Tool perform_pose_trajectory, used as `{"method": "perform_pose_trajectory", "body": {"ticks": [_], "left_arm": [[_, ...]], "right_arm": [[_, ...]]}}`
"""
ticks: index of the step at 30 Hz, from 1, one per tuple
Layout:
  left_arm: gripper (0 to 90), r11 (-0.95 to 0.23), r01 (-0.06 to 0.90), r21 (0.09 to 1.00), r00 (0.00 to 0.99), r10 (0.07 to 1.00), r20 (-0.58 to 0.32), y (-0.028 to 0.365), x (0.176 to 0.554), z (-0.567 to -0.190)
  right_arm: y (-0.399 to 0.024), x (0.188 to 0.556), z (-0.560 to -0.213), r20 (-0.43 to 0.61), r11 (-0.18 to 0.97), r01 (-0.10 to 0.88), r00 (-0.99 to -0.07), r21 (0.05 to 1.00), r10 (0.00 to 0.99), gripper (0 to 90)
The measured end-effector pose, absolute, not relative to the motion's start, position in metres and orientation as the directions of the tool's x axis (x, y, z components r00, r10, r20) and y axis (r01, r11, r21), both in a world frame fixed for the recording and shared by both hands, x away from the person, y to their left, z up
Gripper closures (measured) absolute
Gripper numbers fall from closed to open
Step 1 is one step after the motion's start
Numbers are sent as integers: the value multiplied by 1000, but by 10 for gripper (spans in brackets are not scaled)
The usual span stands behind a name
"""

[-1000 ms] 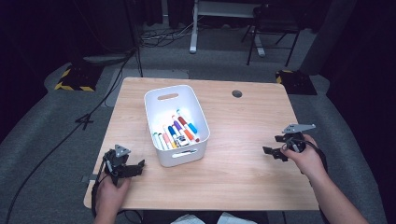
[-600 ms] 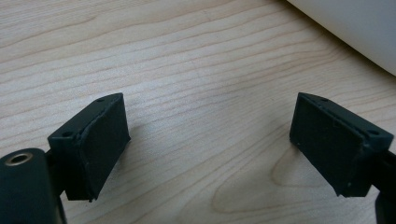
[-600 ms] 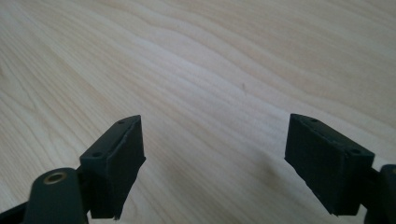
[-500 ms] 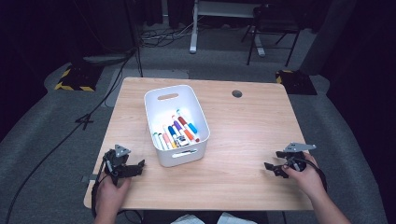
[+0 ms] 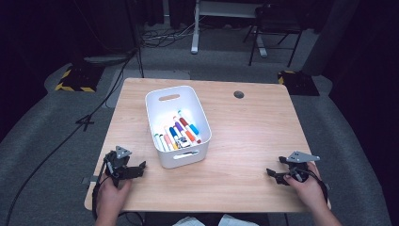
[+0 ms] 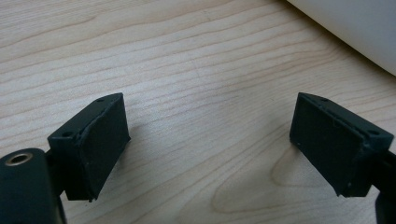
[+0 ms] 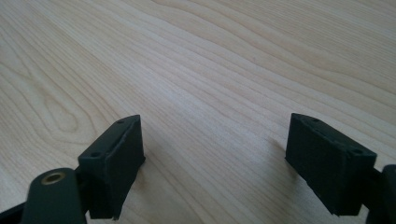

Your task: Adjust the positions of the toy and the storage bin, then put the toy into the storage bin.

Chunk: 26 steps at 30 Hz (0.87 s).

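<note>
Right tool (image 5: 277, 175) has drawn back to the bench (image 5: 244, 136) edge, well right of the marker bin (image 5: 162, 101); both tools, left tool (image 5: 136, 168) included, gape empty, suggesting work finished.

Picture edge cuts off the white bin (image 6: 355, 32); markers (image 5: 181, 133) too small to count.

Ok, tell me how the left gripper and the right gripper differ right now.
The left gripper sits at the table's near left corner, close beside the white bin of markers; the right gripper sits at the near right, well away from that bin. The left gripper view catches the bin's wall at its top right, while the right gripper view looks over bare wood. Both are open, empty, and low over the table.
</note>
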<state>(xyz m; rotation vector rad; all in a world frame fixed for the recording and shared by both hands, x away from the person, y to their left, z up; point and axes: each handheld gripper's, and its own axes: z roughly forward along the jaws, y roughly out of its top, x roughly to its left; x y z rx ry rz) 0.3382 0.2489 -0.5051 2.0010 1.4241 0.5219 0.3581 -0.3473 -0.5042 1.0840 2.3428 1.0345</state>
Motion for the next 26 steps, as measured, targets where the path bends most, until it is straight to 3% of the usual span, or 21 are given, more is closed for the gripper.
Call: {"method": "perform_pose_trajectory", "body": {"ticks": [26], "left_arm": [[120, -226, 696, 682, 343, 938, -40, 249, 338, -505]], "right_arm": [[-346, 357, -504, -6, 423, 512, -631, 748, 776, 198]]}}
